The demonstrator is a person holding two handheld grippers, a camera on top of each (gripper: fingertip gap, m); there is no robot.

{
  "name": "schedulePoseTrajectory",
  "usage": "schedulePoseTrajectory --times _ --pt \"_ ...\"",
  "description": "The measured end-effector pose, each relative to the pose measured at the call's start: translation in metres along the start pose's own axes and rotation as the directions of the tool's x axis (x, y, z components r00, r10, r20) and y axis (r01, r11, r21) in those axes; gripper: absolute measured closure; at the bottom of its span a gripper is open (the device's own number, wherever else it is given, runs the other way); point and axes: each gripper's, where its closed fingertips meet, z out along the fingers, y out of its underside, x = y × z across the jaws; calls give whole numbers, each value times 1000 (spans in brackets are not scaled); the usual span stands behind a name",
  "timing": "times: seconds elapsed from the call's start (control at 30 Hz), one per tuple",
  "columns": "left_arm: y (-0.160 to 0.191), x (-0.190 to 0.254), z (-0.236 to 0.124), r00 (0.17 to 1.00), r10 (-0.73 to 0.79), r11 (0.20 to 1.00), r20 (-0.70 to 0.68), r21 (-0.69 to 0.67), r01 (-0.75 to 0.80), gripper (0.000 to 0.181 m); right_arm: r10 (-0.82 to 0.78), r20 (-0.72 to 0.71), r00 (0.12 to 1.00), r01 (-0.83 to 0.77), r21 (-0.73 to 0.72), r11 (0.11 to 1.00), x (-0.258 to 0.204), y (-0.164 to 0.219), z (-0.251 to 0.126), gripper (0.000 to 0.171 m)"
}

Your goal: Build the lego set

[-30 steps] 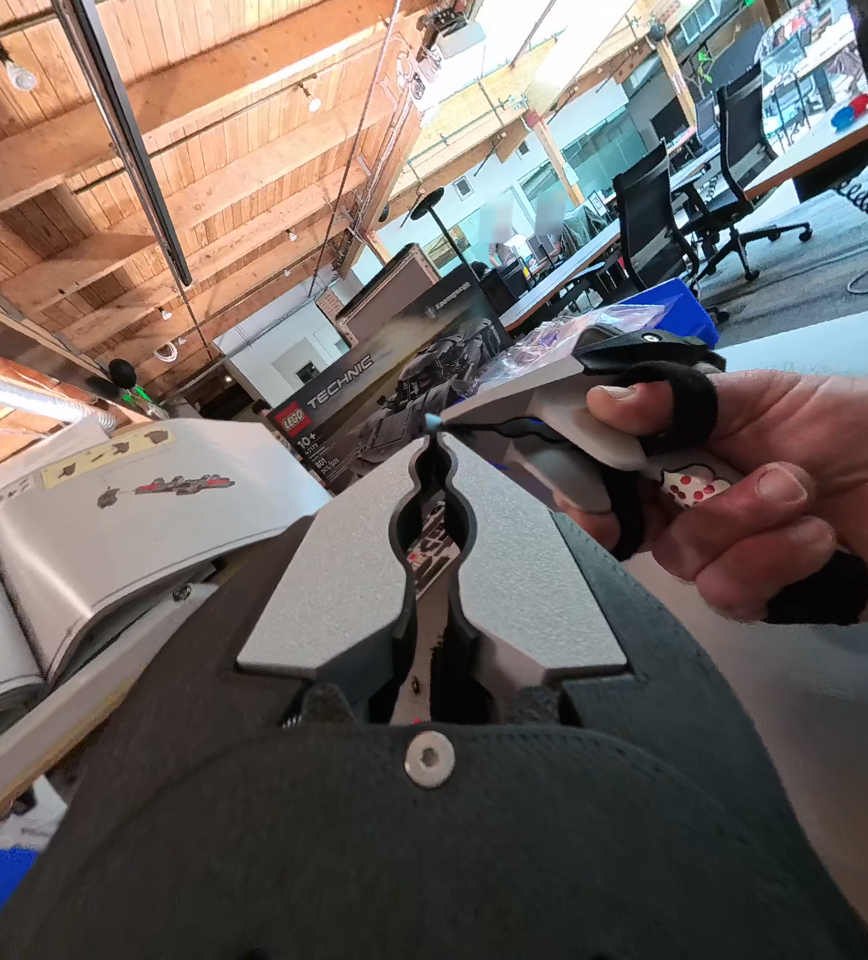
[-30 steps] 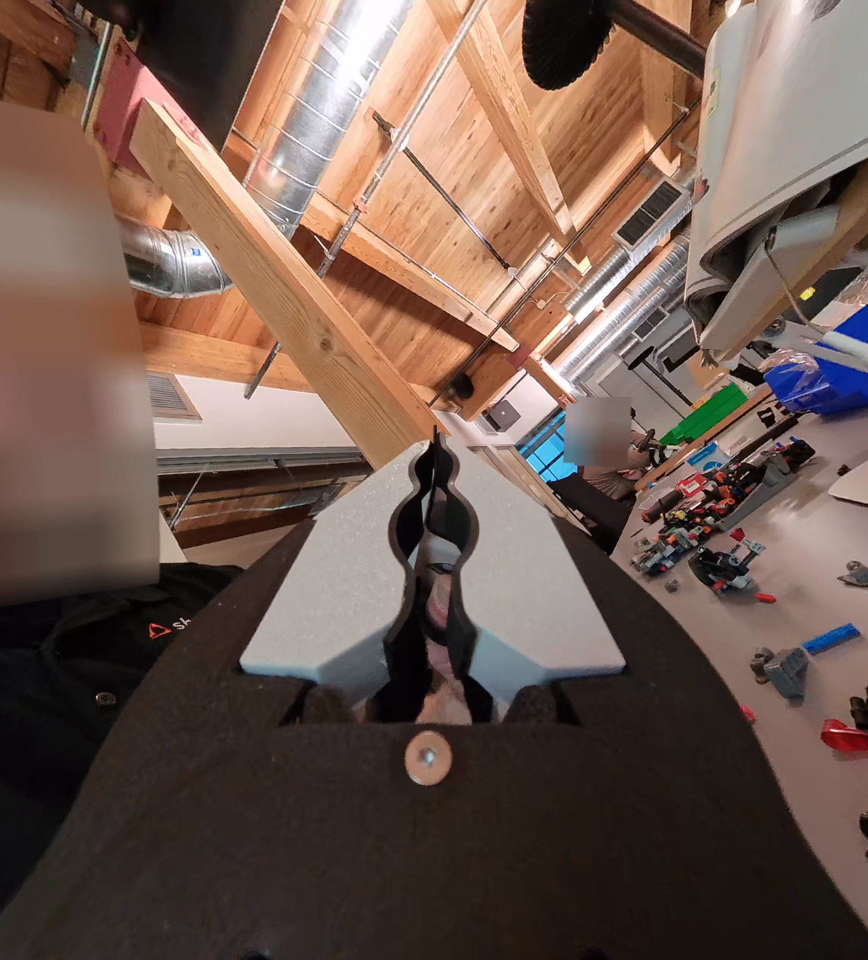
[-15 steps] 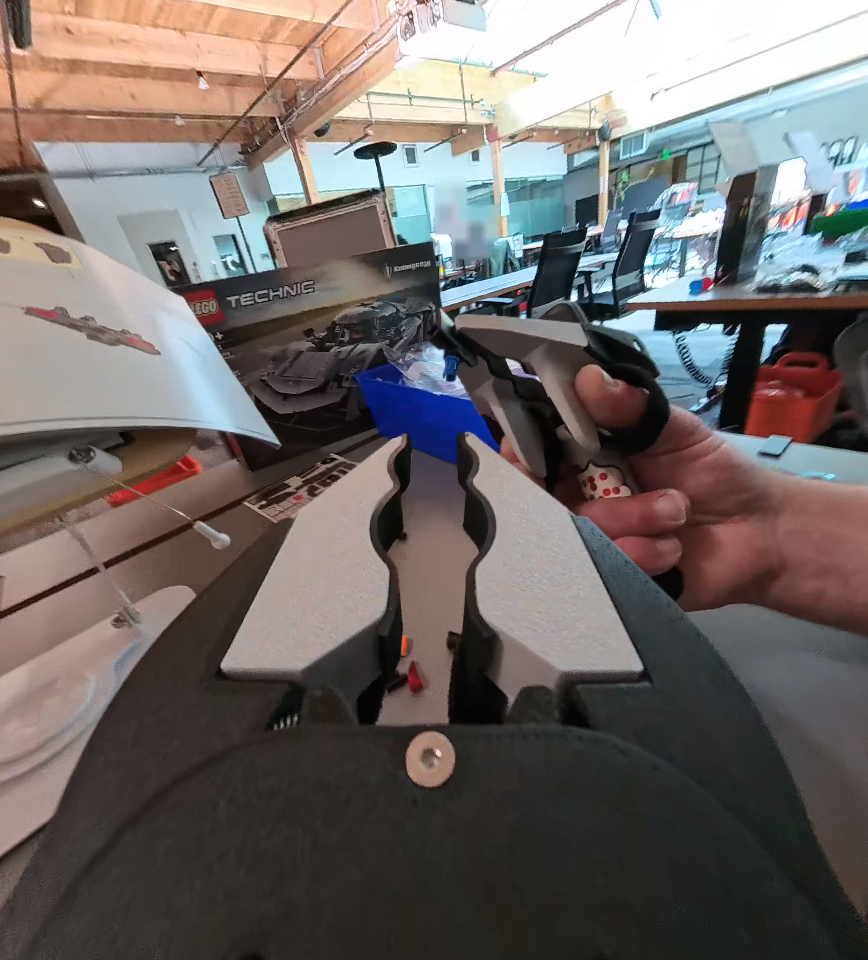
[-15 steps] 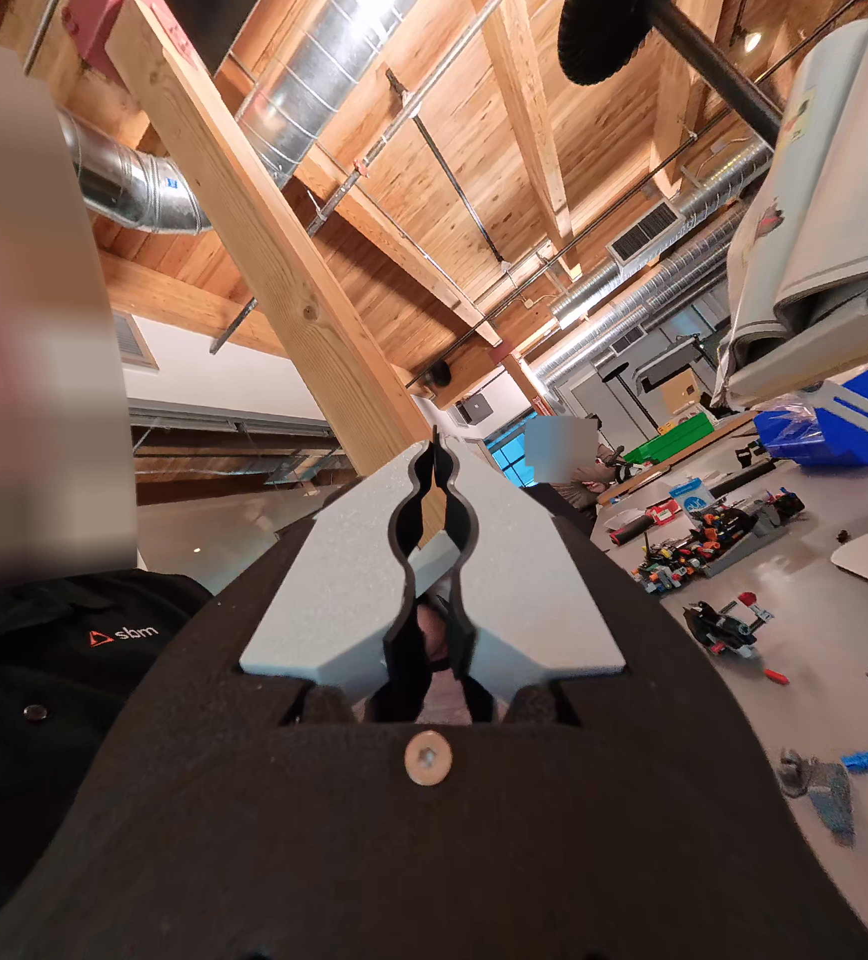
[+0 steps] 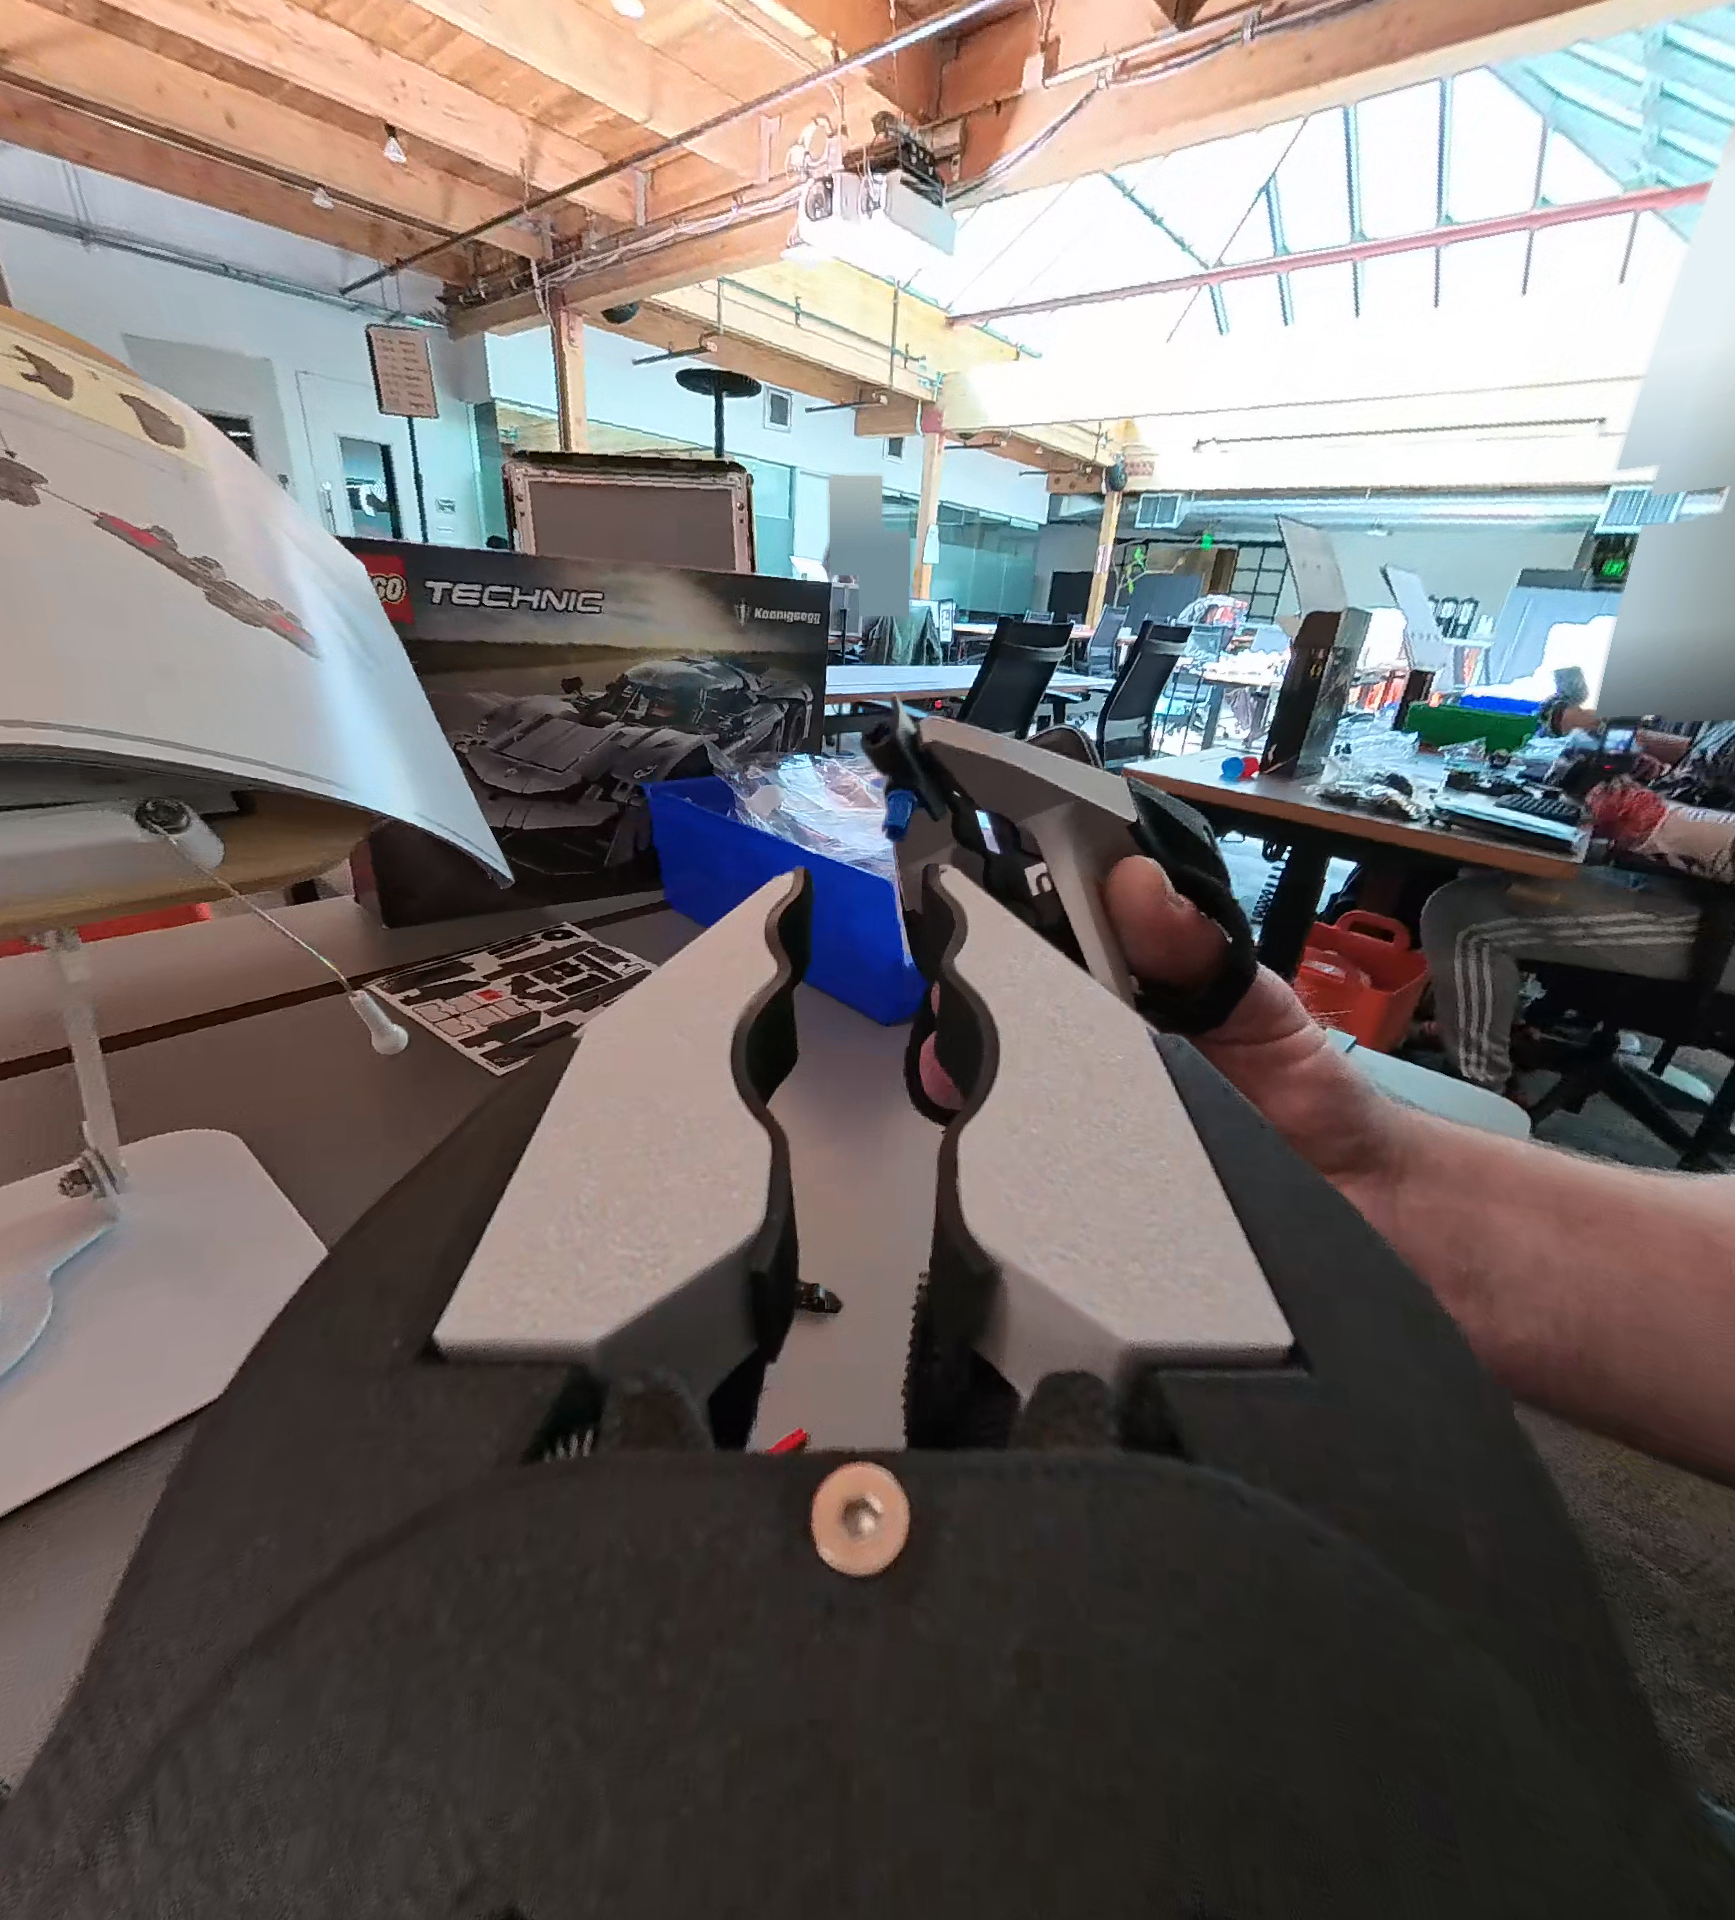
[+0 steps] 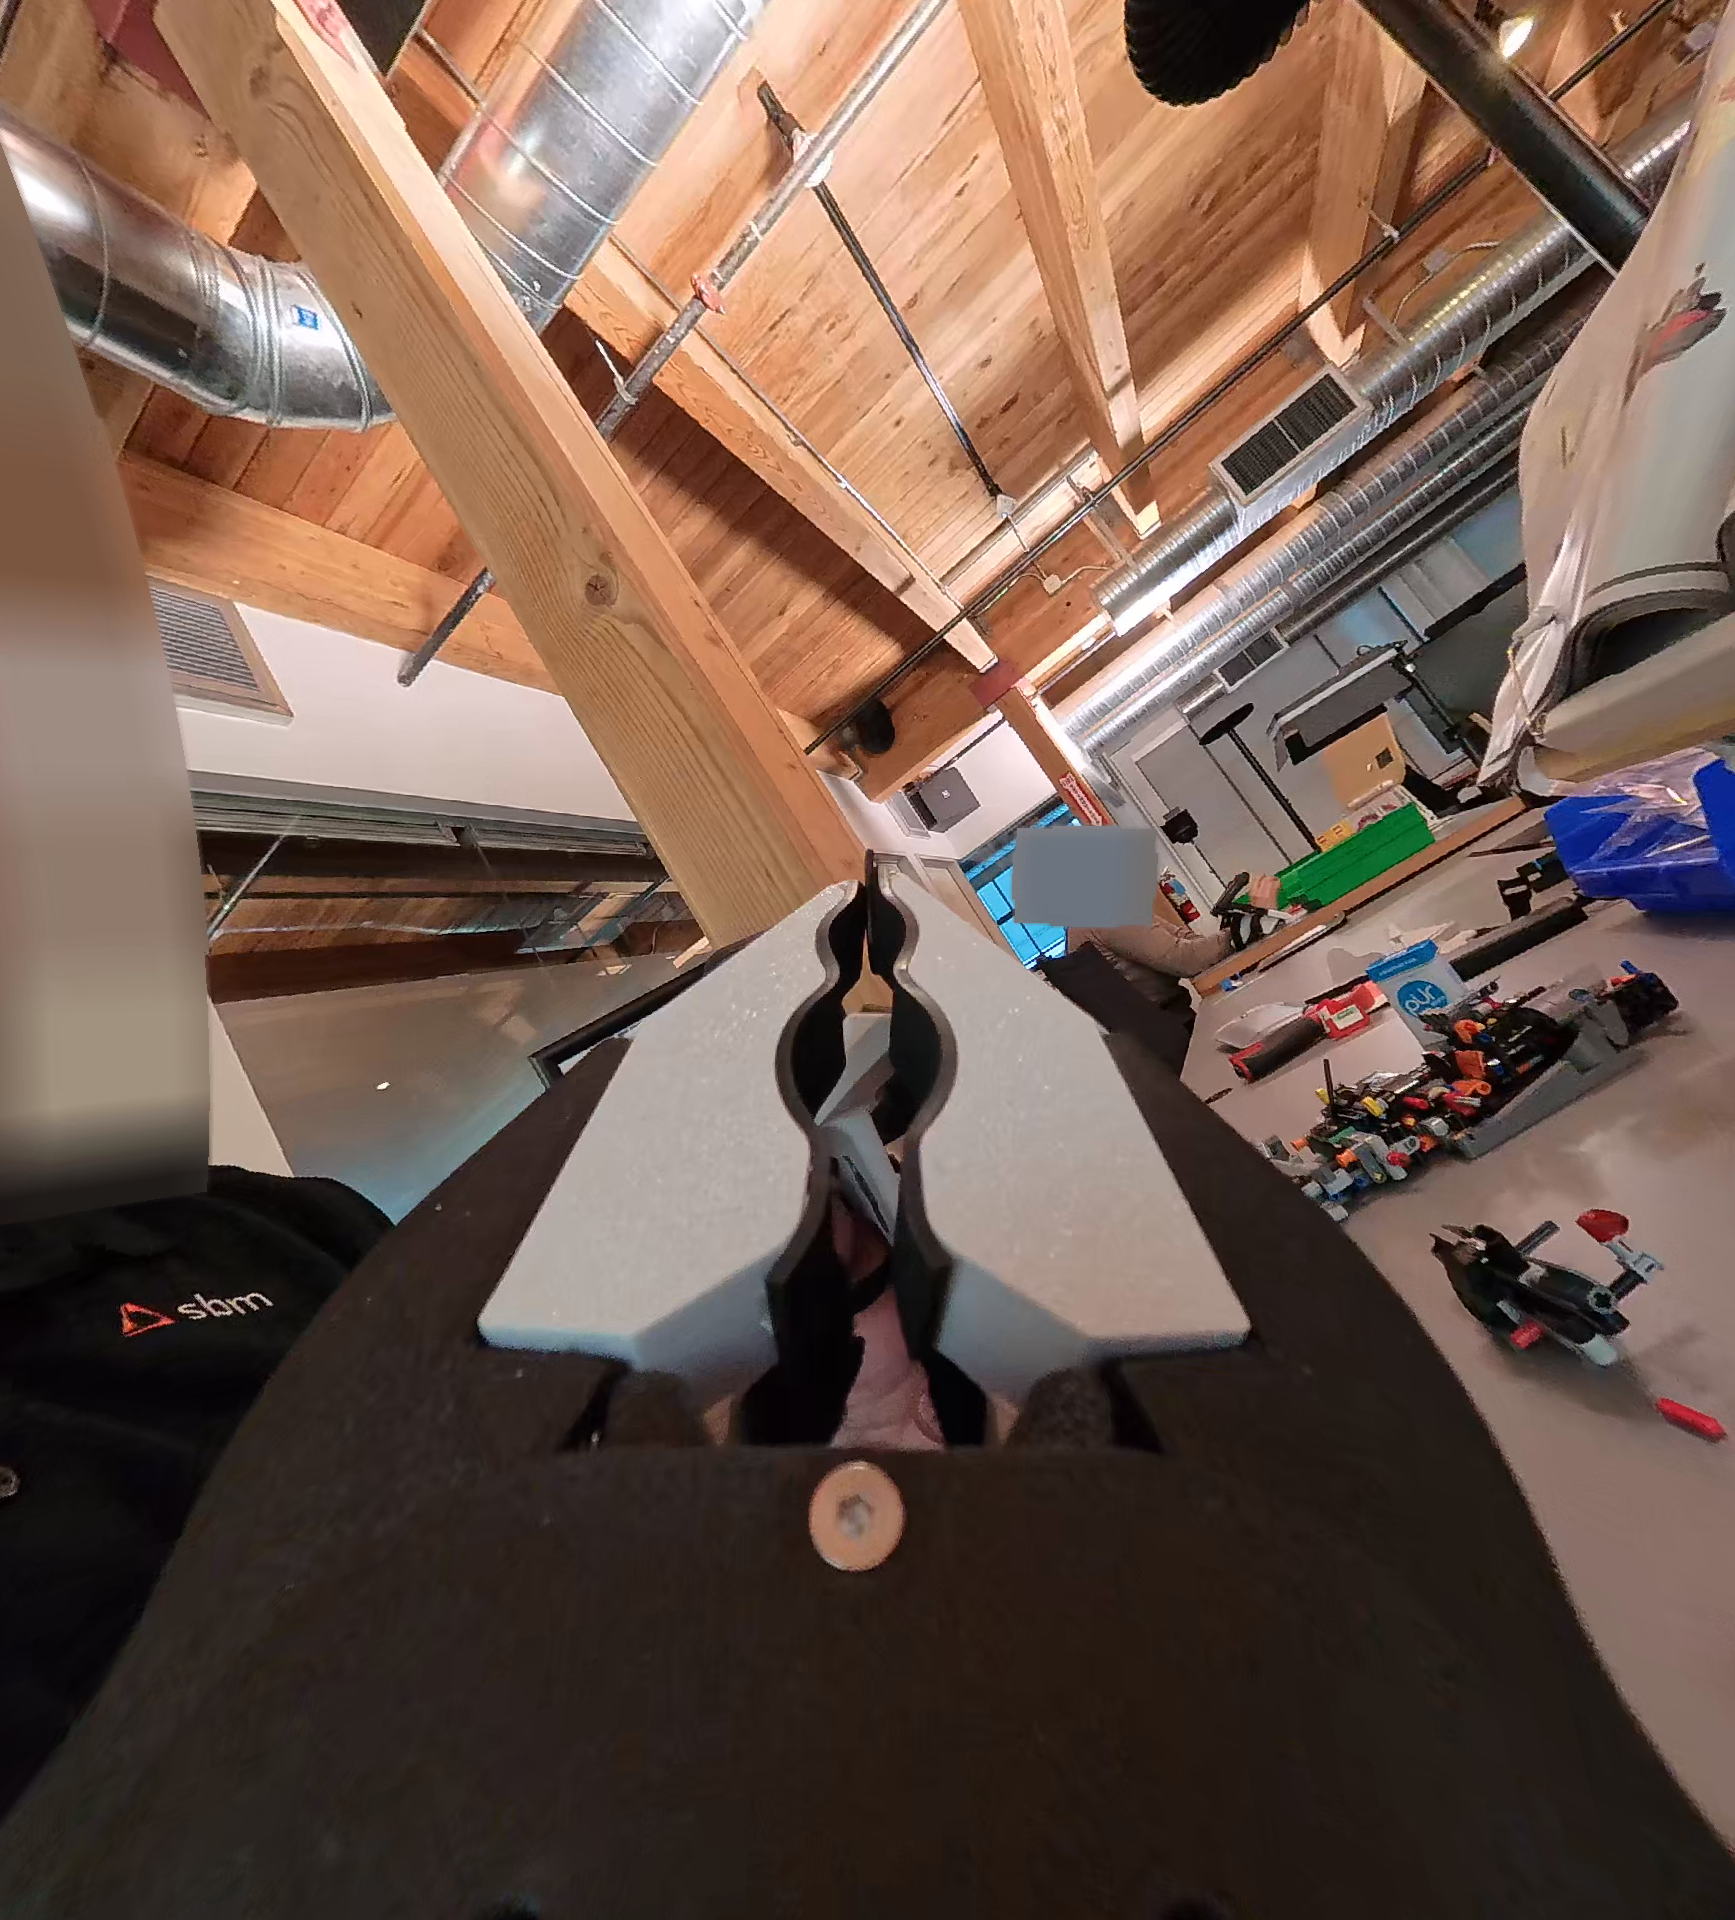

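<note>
My left gripper is open and empty, held low over the grey table. Just past its tips a hand holds my right gripper, which is shut on a small black lego piece with a blue pin. In the right wrist view my right gripper points up at the ceiling, and a thin black edge of the piece sticks out at its tips. A partly built black lego assembly lies on the table to its right.
An open instruction booklet sits on a white stand at the left. The lego box, a blue bin of bags and a sticker sheet are behind. Sorted parts on a grey tray and loose pieces lie nearby. Less than 4 cm separates the two grippers' tips.
My left gripper was shut at the right gripper's tip, has opened and tilted down toward the table. The right gripper stays shut on the piece.
</note>
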Motion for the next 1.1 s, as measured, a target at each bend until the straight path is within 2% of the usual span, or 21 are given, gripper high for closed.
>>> schedulePoseTrajectory --times 0.13,0.3,0.53,0.7,1.0,1.1 --pt "-3 3 -1 999 -35 999 -28 7 35 162 1 3 1000 -1 -6 1000 0 4 3 171" --pt "-6 7 -1 994 -87 995 -67 34 90 172 9 -1 1000 -9 -13 1000 2 7 1 171" --pt "1 8 0 995 -69 997 -75 15 70 180 3 -21 1000 -4 -47 999 5 10 -5 171" --pt "2 10 -1 998 -20 1000 -61 -16 19 179 -61 -60 996 54 -112 992 4 12 -7 171" --pt "5 11 -9 997 -29 997 -76 -69 24 179 -219 -138 966 182 -239 954 4 22 -5 171" --pt "7 13 -13 994 -43 995 -99 -96 33 179 -206 -134 969 165 -265 950 3 26 -4 171"
